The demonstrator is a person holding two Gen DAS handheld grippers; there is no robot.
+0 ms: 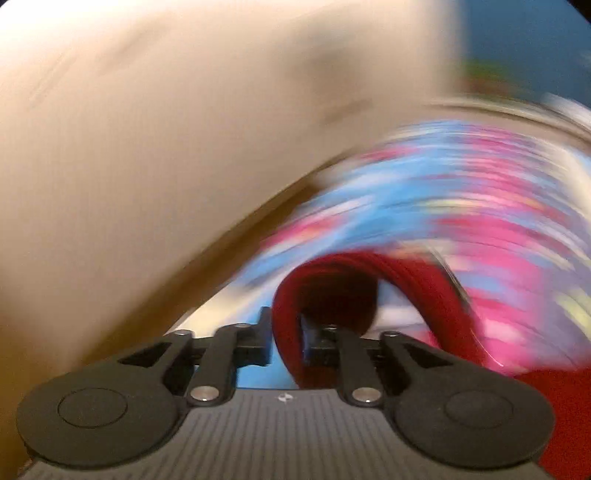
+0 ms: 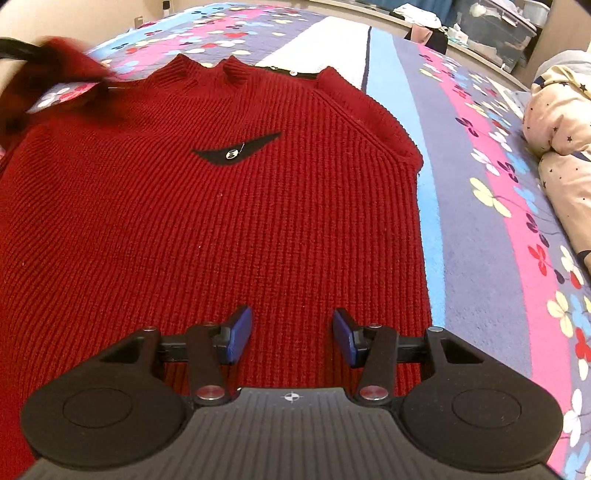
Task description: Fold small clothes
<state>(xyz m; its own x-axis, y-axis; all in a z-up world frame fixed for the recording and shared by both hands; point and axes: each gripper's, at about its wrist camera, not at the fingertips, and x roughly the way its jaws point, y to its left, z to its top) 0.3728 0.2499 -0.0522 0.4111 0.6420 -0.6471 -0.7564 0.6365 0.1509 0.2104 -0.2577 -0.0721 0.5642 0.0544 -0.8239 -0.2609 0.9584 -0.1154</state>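
The red knit sweater (image 2: 207,221) lay spread flat, front up, on a bed covered by a floral bedspread (image 2: 491,236), filling the centre and left of the right wrist view. Its ribbed collar (image 2: 207,68) pointed toward the top of the frame, and a black wing-shaped patch (image 2: 236,149) with a small metal stud sat on the chest. The shoulder toward the upper right of the frame was tucked against the body.

The right gripper (image 2: 291,334) hovered over the lower part of the sweater, near the bottom centre of the frame. Its jaws stood wide apart, the blue pads (image 2: 240,334) holding nothing.

The left wrist view was heavily blurred. The left gripper (image 1: 284,332) sat at the bottom centre, its jaws drawn close around a fold of red knit that looped up toward the right of the frame. In the right wrist view, at the upper left, a blurred mass of the same red knit was raised off the bedspread.

A star-printed quilt (image 2: 557,122) was bunched at the right edge of the right wrist view. Storage boxes (image 2: 495,26) stood at the top right, beyond the bed.
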